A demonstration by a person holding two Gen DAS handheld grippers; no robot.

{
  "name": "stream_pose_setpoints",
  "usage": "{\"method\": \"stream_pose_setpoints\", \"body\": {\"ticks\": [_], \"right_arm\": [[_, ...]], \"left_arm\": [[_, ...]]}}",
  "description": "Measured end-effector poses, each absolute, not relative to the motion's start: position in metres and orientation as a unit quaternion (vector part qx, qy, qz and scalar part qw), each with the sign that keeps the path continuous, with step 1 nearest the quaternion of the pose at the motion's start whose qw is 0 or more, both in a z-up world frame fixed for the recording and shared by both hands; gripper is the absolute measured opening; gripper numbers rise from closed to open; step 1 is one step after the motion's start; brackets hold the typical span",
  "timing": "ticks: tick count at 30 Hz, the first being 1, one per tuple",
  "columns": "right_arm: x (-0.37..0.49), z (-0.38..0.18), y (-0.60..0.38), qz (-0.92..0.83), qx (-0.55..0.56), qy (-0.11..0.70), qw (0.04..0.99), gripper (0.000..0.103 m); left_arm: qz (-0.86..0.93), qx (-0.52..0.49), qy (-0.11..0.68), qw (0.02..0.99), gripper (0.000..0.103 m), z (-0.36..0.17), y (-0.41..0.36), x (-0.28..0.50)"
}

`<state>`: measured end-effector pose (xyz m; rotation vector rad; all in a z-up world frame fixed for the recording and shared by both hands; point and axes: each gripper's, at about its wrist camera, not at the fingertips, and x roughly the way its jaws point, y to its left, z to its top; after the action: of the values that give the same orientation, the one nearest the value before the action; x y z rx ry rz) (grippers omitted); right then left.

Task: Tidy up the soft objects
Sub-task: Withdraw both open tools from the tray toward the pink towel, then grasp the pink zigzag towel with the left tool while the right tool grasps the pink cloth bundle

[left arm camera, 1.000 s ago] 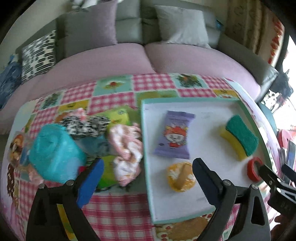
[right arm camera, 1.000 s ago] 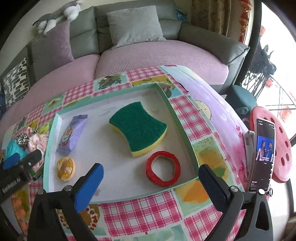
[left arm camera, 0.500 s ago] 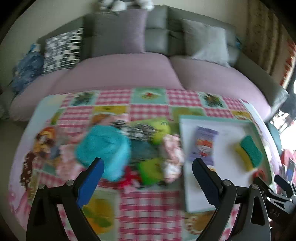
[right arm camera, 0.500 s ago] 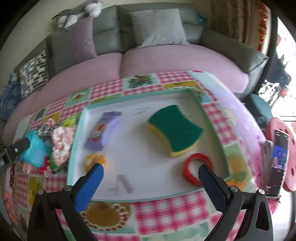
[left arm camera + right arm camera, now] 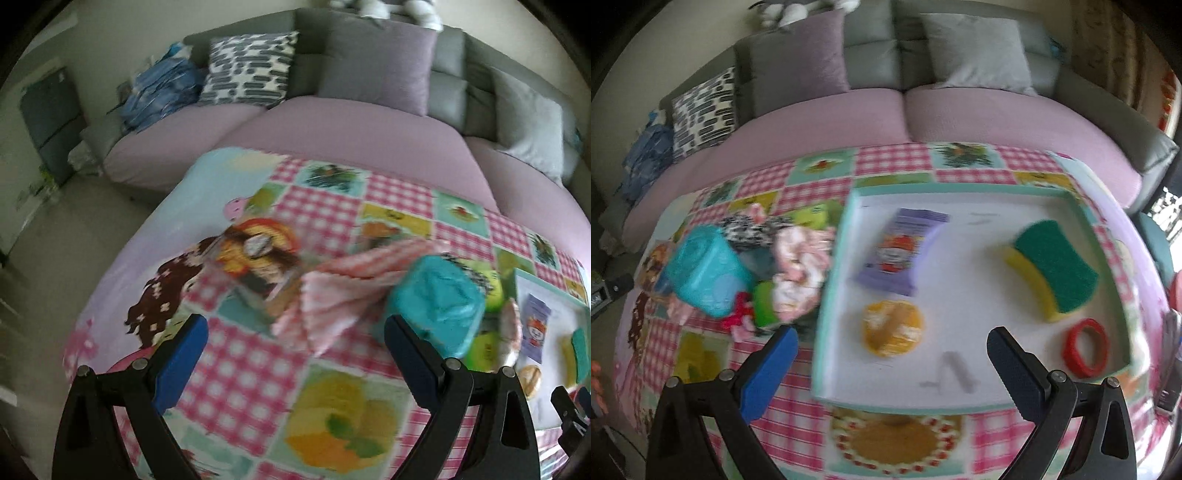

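Note:
A heap of soft items lies on the patchwork tablecloth left of the tray: a teal bundle, a pink-white frilly cloth, a black-and-white patterned piece and green items. In the left wrist view the teal bundle sits beside a pink checked cloth. The white tray with a teal rim holds a purple packet, a green-yellow sponge, a red ring and an orange round item. My left gripper is open over the cloth, left of the heap. My right gripper is open above the tray's near edge. Both views are blurred.
A pink and grey sofa with several cushions curves behind the table. The table's left edge drops to the floor. A phone stands past the table's right edge.
My left gripper has swung left, from over the tray's edge to the table's left half. The right gripper has also shifted left and back, bringing the heap into its view.

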<state>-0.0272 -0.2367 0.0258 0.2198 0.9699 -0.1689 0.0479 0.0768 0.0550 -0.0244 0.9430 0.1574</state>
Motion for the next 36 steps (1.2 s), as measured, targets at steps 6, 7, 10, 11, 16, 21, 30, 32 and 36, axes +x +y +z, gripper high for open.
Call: {"method": "stream_pose_setpoints", "body": {"ticks": [6,7,10,11,16,21,30,32,36], "right_arm": [[-0.007,0.021,-0.193,-0.041,0.072,0.471,0.878,0.103],[-0.004,0.02,-0.189,-0.037,0.068,0.473,0.878,0.103],[0.006,0.016,-0.178,-0.034,0.057,0.478,0.876,0.103],[0.009,0.015,-0.176,-0.034,0.052,0.477,0.876,0.103],[0.026,0.01,-0.177,-0.042,0.042,0.477,0.877,0.103],[0.039,0.003,-0.183,-0.05,0.047,0.48,0.875,0.1],[0.049,-0.007,-0.18,-0.043,0.045,0.484,0.873,0.086],[0.049,-0.009,-0.178,-0.039,0.046,0.485,0.872,0.081],[0.049,-0.011,-0.176,-0.034,0.044,0.489,0.871,0.073]], "left_arm": [[0.089,-0.04,0.467,0.879,0.096,0.044,0.109,0.054],[0.088,-0.045,0.469,0.877,0.096,0.041,0.112,0.055],[0.079,-0.063,0.476,0.874,0.096,0.032,0.114,0.064],[0.072,-0.073,0.479,0.872,0.096,0.027,0.114,0.067],[0.05,-0.09,0.49,0.865,0.096,0.007,0.105,0.085],[0.043,-0.087,0.504,0.858,0.096,-0.005,0.099,0.1],[0.036,-0.12,0.54,0.832,0.096,-0.031,0.094,0.118],[0.035,-0.137,0.545,0.827,0.096,-0.035,0.097,0.119],[0.052,-0.144,0.554,0.818,0.096,-0.041,0.103,0.118]]}}
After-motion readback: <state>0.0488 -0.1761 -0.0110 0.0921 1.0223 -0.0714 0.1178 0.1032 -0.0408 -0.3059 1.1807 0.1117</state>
